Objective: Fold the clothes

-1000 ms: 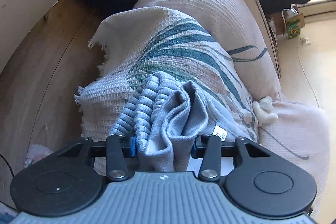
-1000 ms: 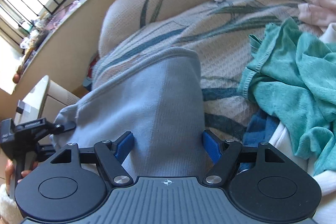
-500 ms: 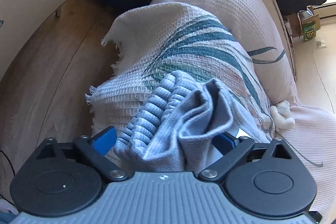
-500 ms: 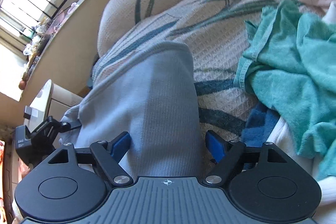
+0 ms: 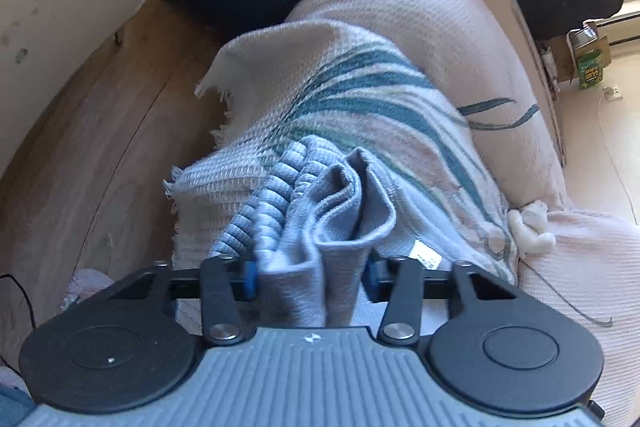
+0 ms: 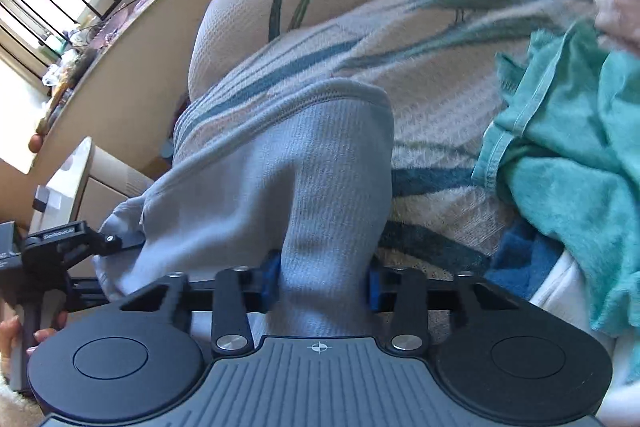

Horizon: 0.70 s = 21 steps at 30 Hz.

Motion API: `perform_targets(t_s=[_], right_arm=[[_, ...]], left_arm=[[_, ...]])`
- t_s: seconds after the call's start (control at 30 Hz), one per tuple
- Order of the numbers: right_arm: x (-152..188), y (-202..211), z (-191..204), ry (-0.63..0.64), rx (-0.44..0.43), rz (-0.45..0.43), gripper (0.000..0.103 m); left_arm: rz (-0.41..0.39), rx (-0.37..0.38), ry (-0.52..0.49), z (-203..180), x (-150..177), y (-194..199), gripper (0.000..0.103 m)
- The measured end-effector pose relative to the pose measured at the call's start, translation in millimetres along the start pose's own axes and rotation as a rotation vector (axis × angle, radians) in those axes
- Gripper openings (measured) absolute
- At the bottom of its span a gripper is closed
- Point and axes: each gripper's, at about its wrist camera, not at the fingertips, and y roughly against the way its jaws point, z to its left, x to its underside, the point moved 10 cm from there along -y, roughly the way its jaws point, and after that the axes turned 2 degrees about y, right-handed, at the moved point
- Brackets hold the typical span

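Both grippers pinched one grey-blue garment (image 6: 280, 179) lying on the leaf-patterned blanket (image 5: 360, 95): the left gripper (image 5: 310, 275) clamped its bunched ribbed end, the right gripper (image 6: 320, 285) its smoother end, beside a teal garment (image 6: 560, 131).

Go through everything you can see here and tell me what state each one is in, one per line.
Left tool: shut on the grey garment.
Right tool: shut on the grey garment.
Grey garment: bunched, gripped at both ends, draped on the sofa throw.
Sofa throw: spread over the cushions, frayed corner hanging.
Teal garment: crumpled, unfolded, untouched.
White plush toy: lying on the throw.
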Motion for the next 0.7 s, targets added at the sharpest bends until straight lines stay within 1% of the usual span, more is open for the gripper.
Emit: perform_targets(t_s=[0.03,0.13,0.2,0.3,0.37,0.43,0.5,0.57,0.63,0.7], right_arm=[[-2.0,4.1,3.7,0.016,0.004,-0.013,0.029],[-13.9,20.8,14.8,0.062,0.002,-0.072,0.026],[-29.5,33.6,23.7,0.084,-0.015,-0.125,0.025],[-58.2,46.7,39.3,0.133,-0.036,-0.205,0.025],[-79.5,42.9,47.6,0.163,-0.025,-0.234,0.025],[-94.6,34.1,50.9,0.17,-0.025,-0.243,0.025],[-98.9,19.7,51.3,0.163,-0.023,-0.224,0.025],[-97.4,7.2,52.8,0.184,-0.002,-0.212,0.025],[-97.2,-3.5,52.9,0.196,0.015,-0.201,0.025],[-100.6,-6.4,53.1,0.201,0.024,-0.197,0.025]], left_arm=[[-0.006,0.001,-0.001,-2.0,-0.4,4.1,0.036],[-0.026,0.025,-0.004,-11.0,-2.8,18.2,0.033],[-0.047,0.047,-0.019,-21.4,-6.4,27.5,0.032],[-0.101,0.062,-0.097,-44.6,-17.0,40.1,0.032],[-0.13,0.049,-0.166,-58.2,-26.8,40.7,0.032],[-0.131,0.024,-0.197,-60.8,-35.3,33.1,0.033],[-0.098,0.007,-0.17,-51.5,-40.5,18.8,0.033],[-0.073,-0.017,-0.139,-39.8,-44.3,5.5,0.033],[-0.067,-0.011,-0.116,-35.5,-47.7,1.5,0.033],[-0.084,-0.003,-0.137,-41.8,-51.4,4.8,0.033]])
